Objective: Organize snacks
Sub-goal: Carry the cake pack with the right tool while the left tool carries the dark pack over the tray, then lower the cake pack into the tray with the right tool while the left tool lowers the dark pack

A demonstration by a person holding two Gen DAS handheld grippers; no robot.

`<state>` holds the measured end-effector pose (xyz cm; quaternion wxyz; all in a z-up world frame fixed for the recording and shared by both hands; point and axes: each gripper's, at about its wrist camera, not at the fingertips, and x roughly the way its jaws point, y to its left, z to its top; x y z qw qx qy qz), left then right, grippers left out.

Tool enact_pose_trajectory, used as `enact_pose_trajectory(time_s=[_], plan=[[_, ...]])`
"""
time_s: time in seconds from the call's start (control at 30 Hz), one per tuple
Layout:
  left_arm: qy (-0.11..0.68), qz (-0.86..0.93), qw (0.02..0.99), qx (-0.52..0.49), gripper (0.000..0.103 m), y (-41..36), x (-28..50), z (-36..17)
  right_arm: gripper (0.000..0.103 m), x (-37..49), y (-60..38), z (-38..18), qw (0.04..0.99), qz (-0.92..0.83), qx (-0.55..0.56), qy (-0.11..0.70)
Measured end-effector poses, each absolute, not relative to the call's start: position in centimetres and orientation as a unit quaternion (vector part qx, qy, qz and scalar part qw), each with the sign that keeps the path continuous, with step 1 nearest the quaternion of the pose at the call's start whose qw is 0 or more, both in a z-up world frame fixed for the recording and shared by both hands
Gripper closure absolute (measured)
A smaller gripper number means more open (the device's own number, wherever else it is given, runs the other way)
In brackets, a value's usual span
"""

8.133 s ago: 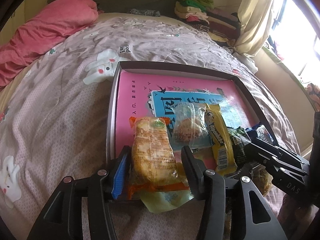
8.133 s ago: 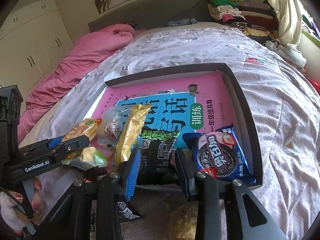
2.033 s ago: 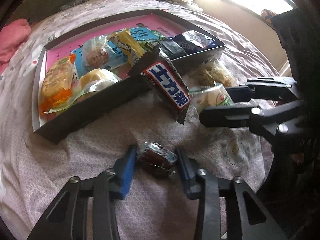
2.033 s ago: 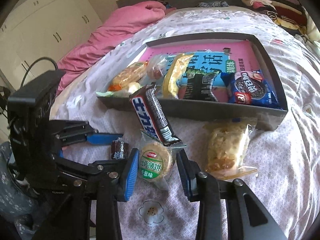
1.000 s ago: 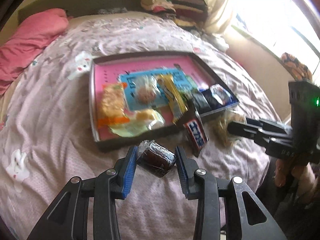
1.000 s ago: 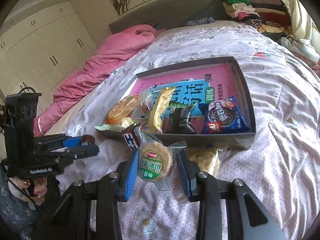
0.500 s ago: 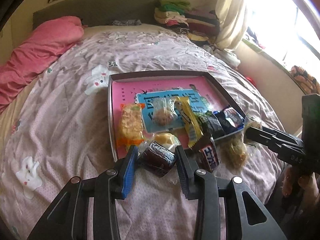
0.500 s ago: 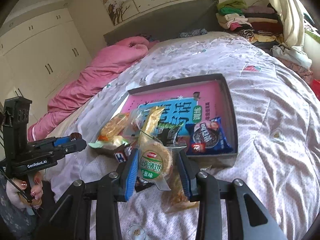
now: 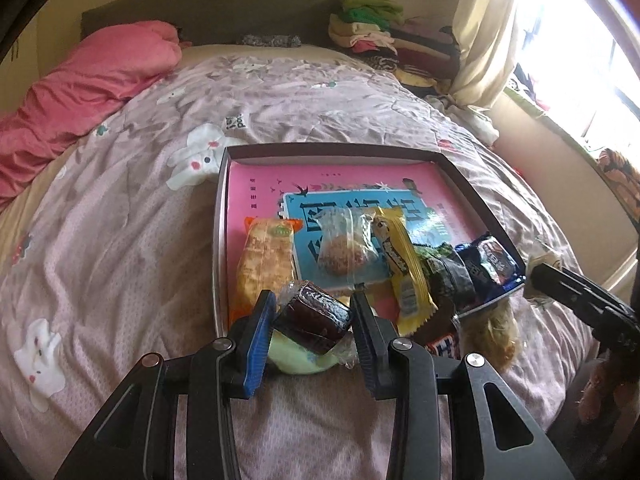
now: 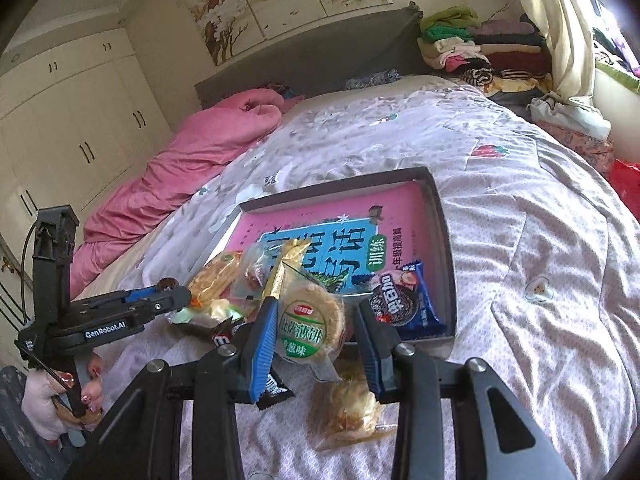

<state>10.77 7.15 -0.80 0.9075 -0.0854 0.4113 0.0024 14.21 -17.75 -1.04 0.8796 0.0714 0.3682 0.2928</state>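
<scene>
A dark tray (image 9: 344, 149) with a pink book inside lies on the bed; it also shows in the right wrist view (image 10: 444, 216). In it lie an orange cracker pack (image 9: 266, 260), a clear-wrapped pastry (image 9: 344, 248), a yellow bar (image 9: 402, 264), a dark green pack (image 9: 446, 272) and a blue Oreo pack (image 10: 400, 304). My left gripper (image 9: 314, 320) is shut on a dark brown wrapped cake (image 9: 316, 316) held above the tray's near edge. My right gripper (image 10: 316, 330) is shut on a round green-labelled biscuit pack (image 10: 308, 328) held above the bed before the tray.
A clear pack of yellow pastry (image 10: 348, 408) and a dark chocolate bar (image 10: 272, 388) lie on the bedspread in front of the tray. A pink duvet (image 9: 80, 88) lies at the far left. Folded clothes (image 10: 480, 44) are stacked at the bed's far right, near a curtain.
Both grippers have lifted their snacks off the bed and moved forward to the tray's near edge. Each keeps its hold.
</scene>
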Motion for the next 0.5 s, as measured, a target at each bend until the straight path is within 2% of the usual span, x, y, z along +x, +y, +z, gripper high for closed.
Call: enact_pose_trajectory(time_s=[0.5], plan=[[0.418,0.008,0.903,-0.102,0.064,7.3,13.3,-2.3,0.065,15.7,-17.6,-1.1,0.889,0.268,0.072,0.365]])
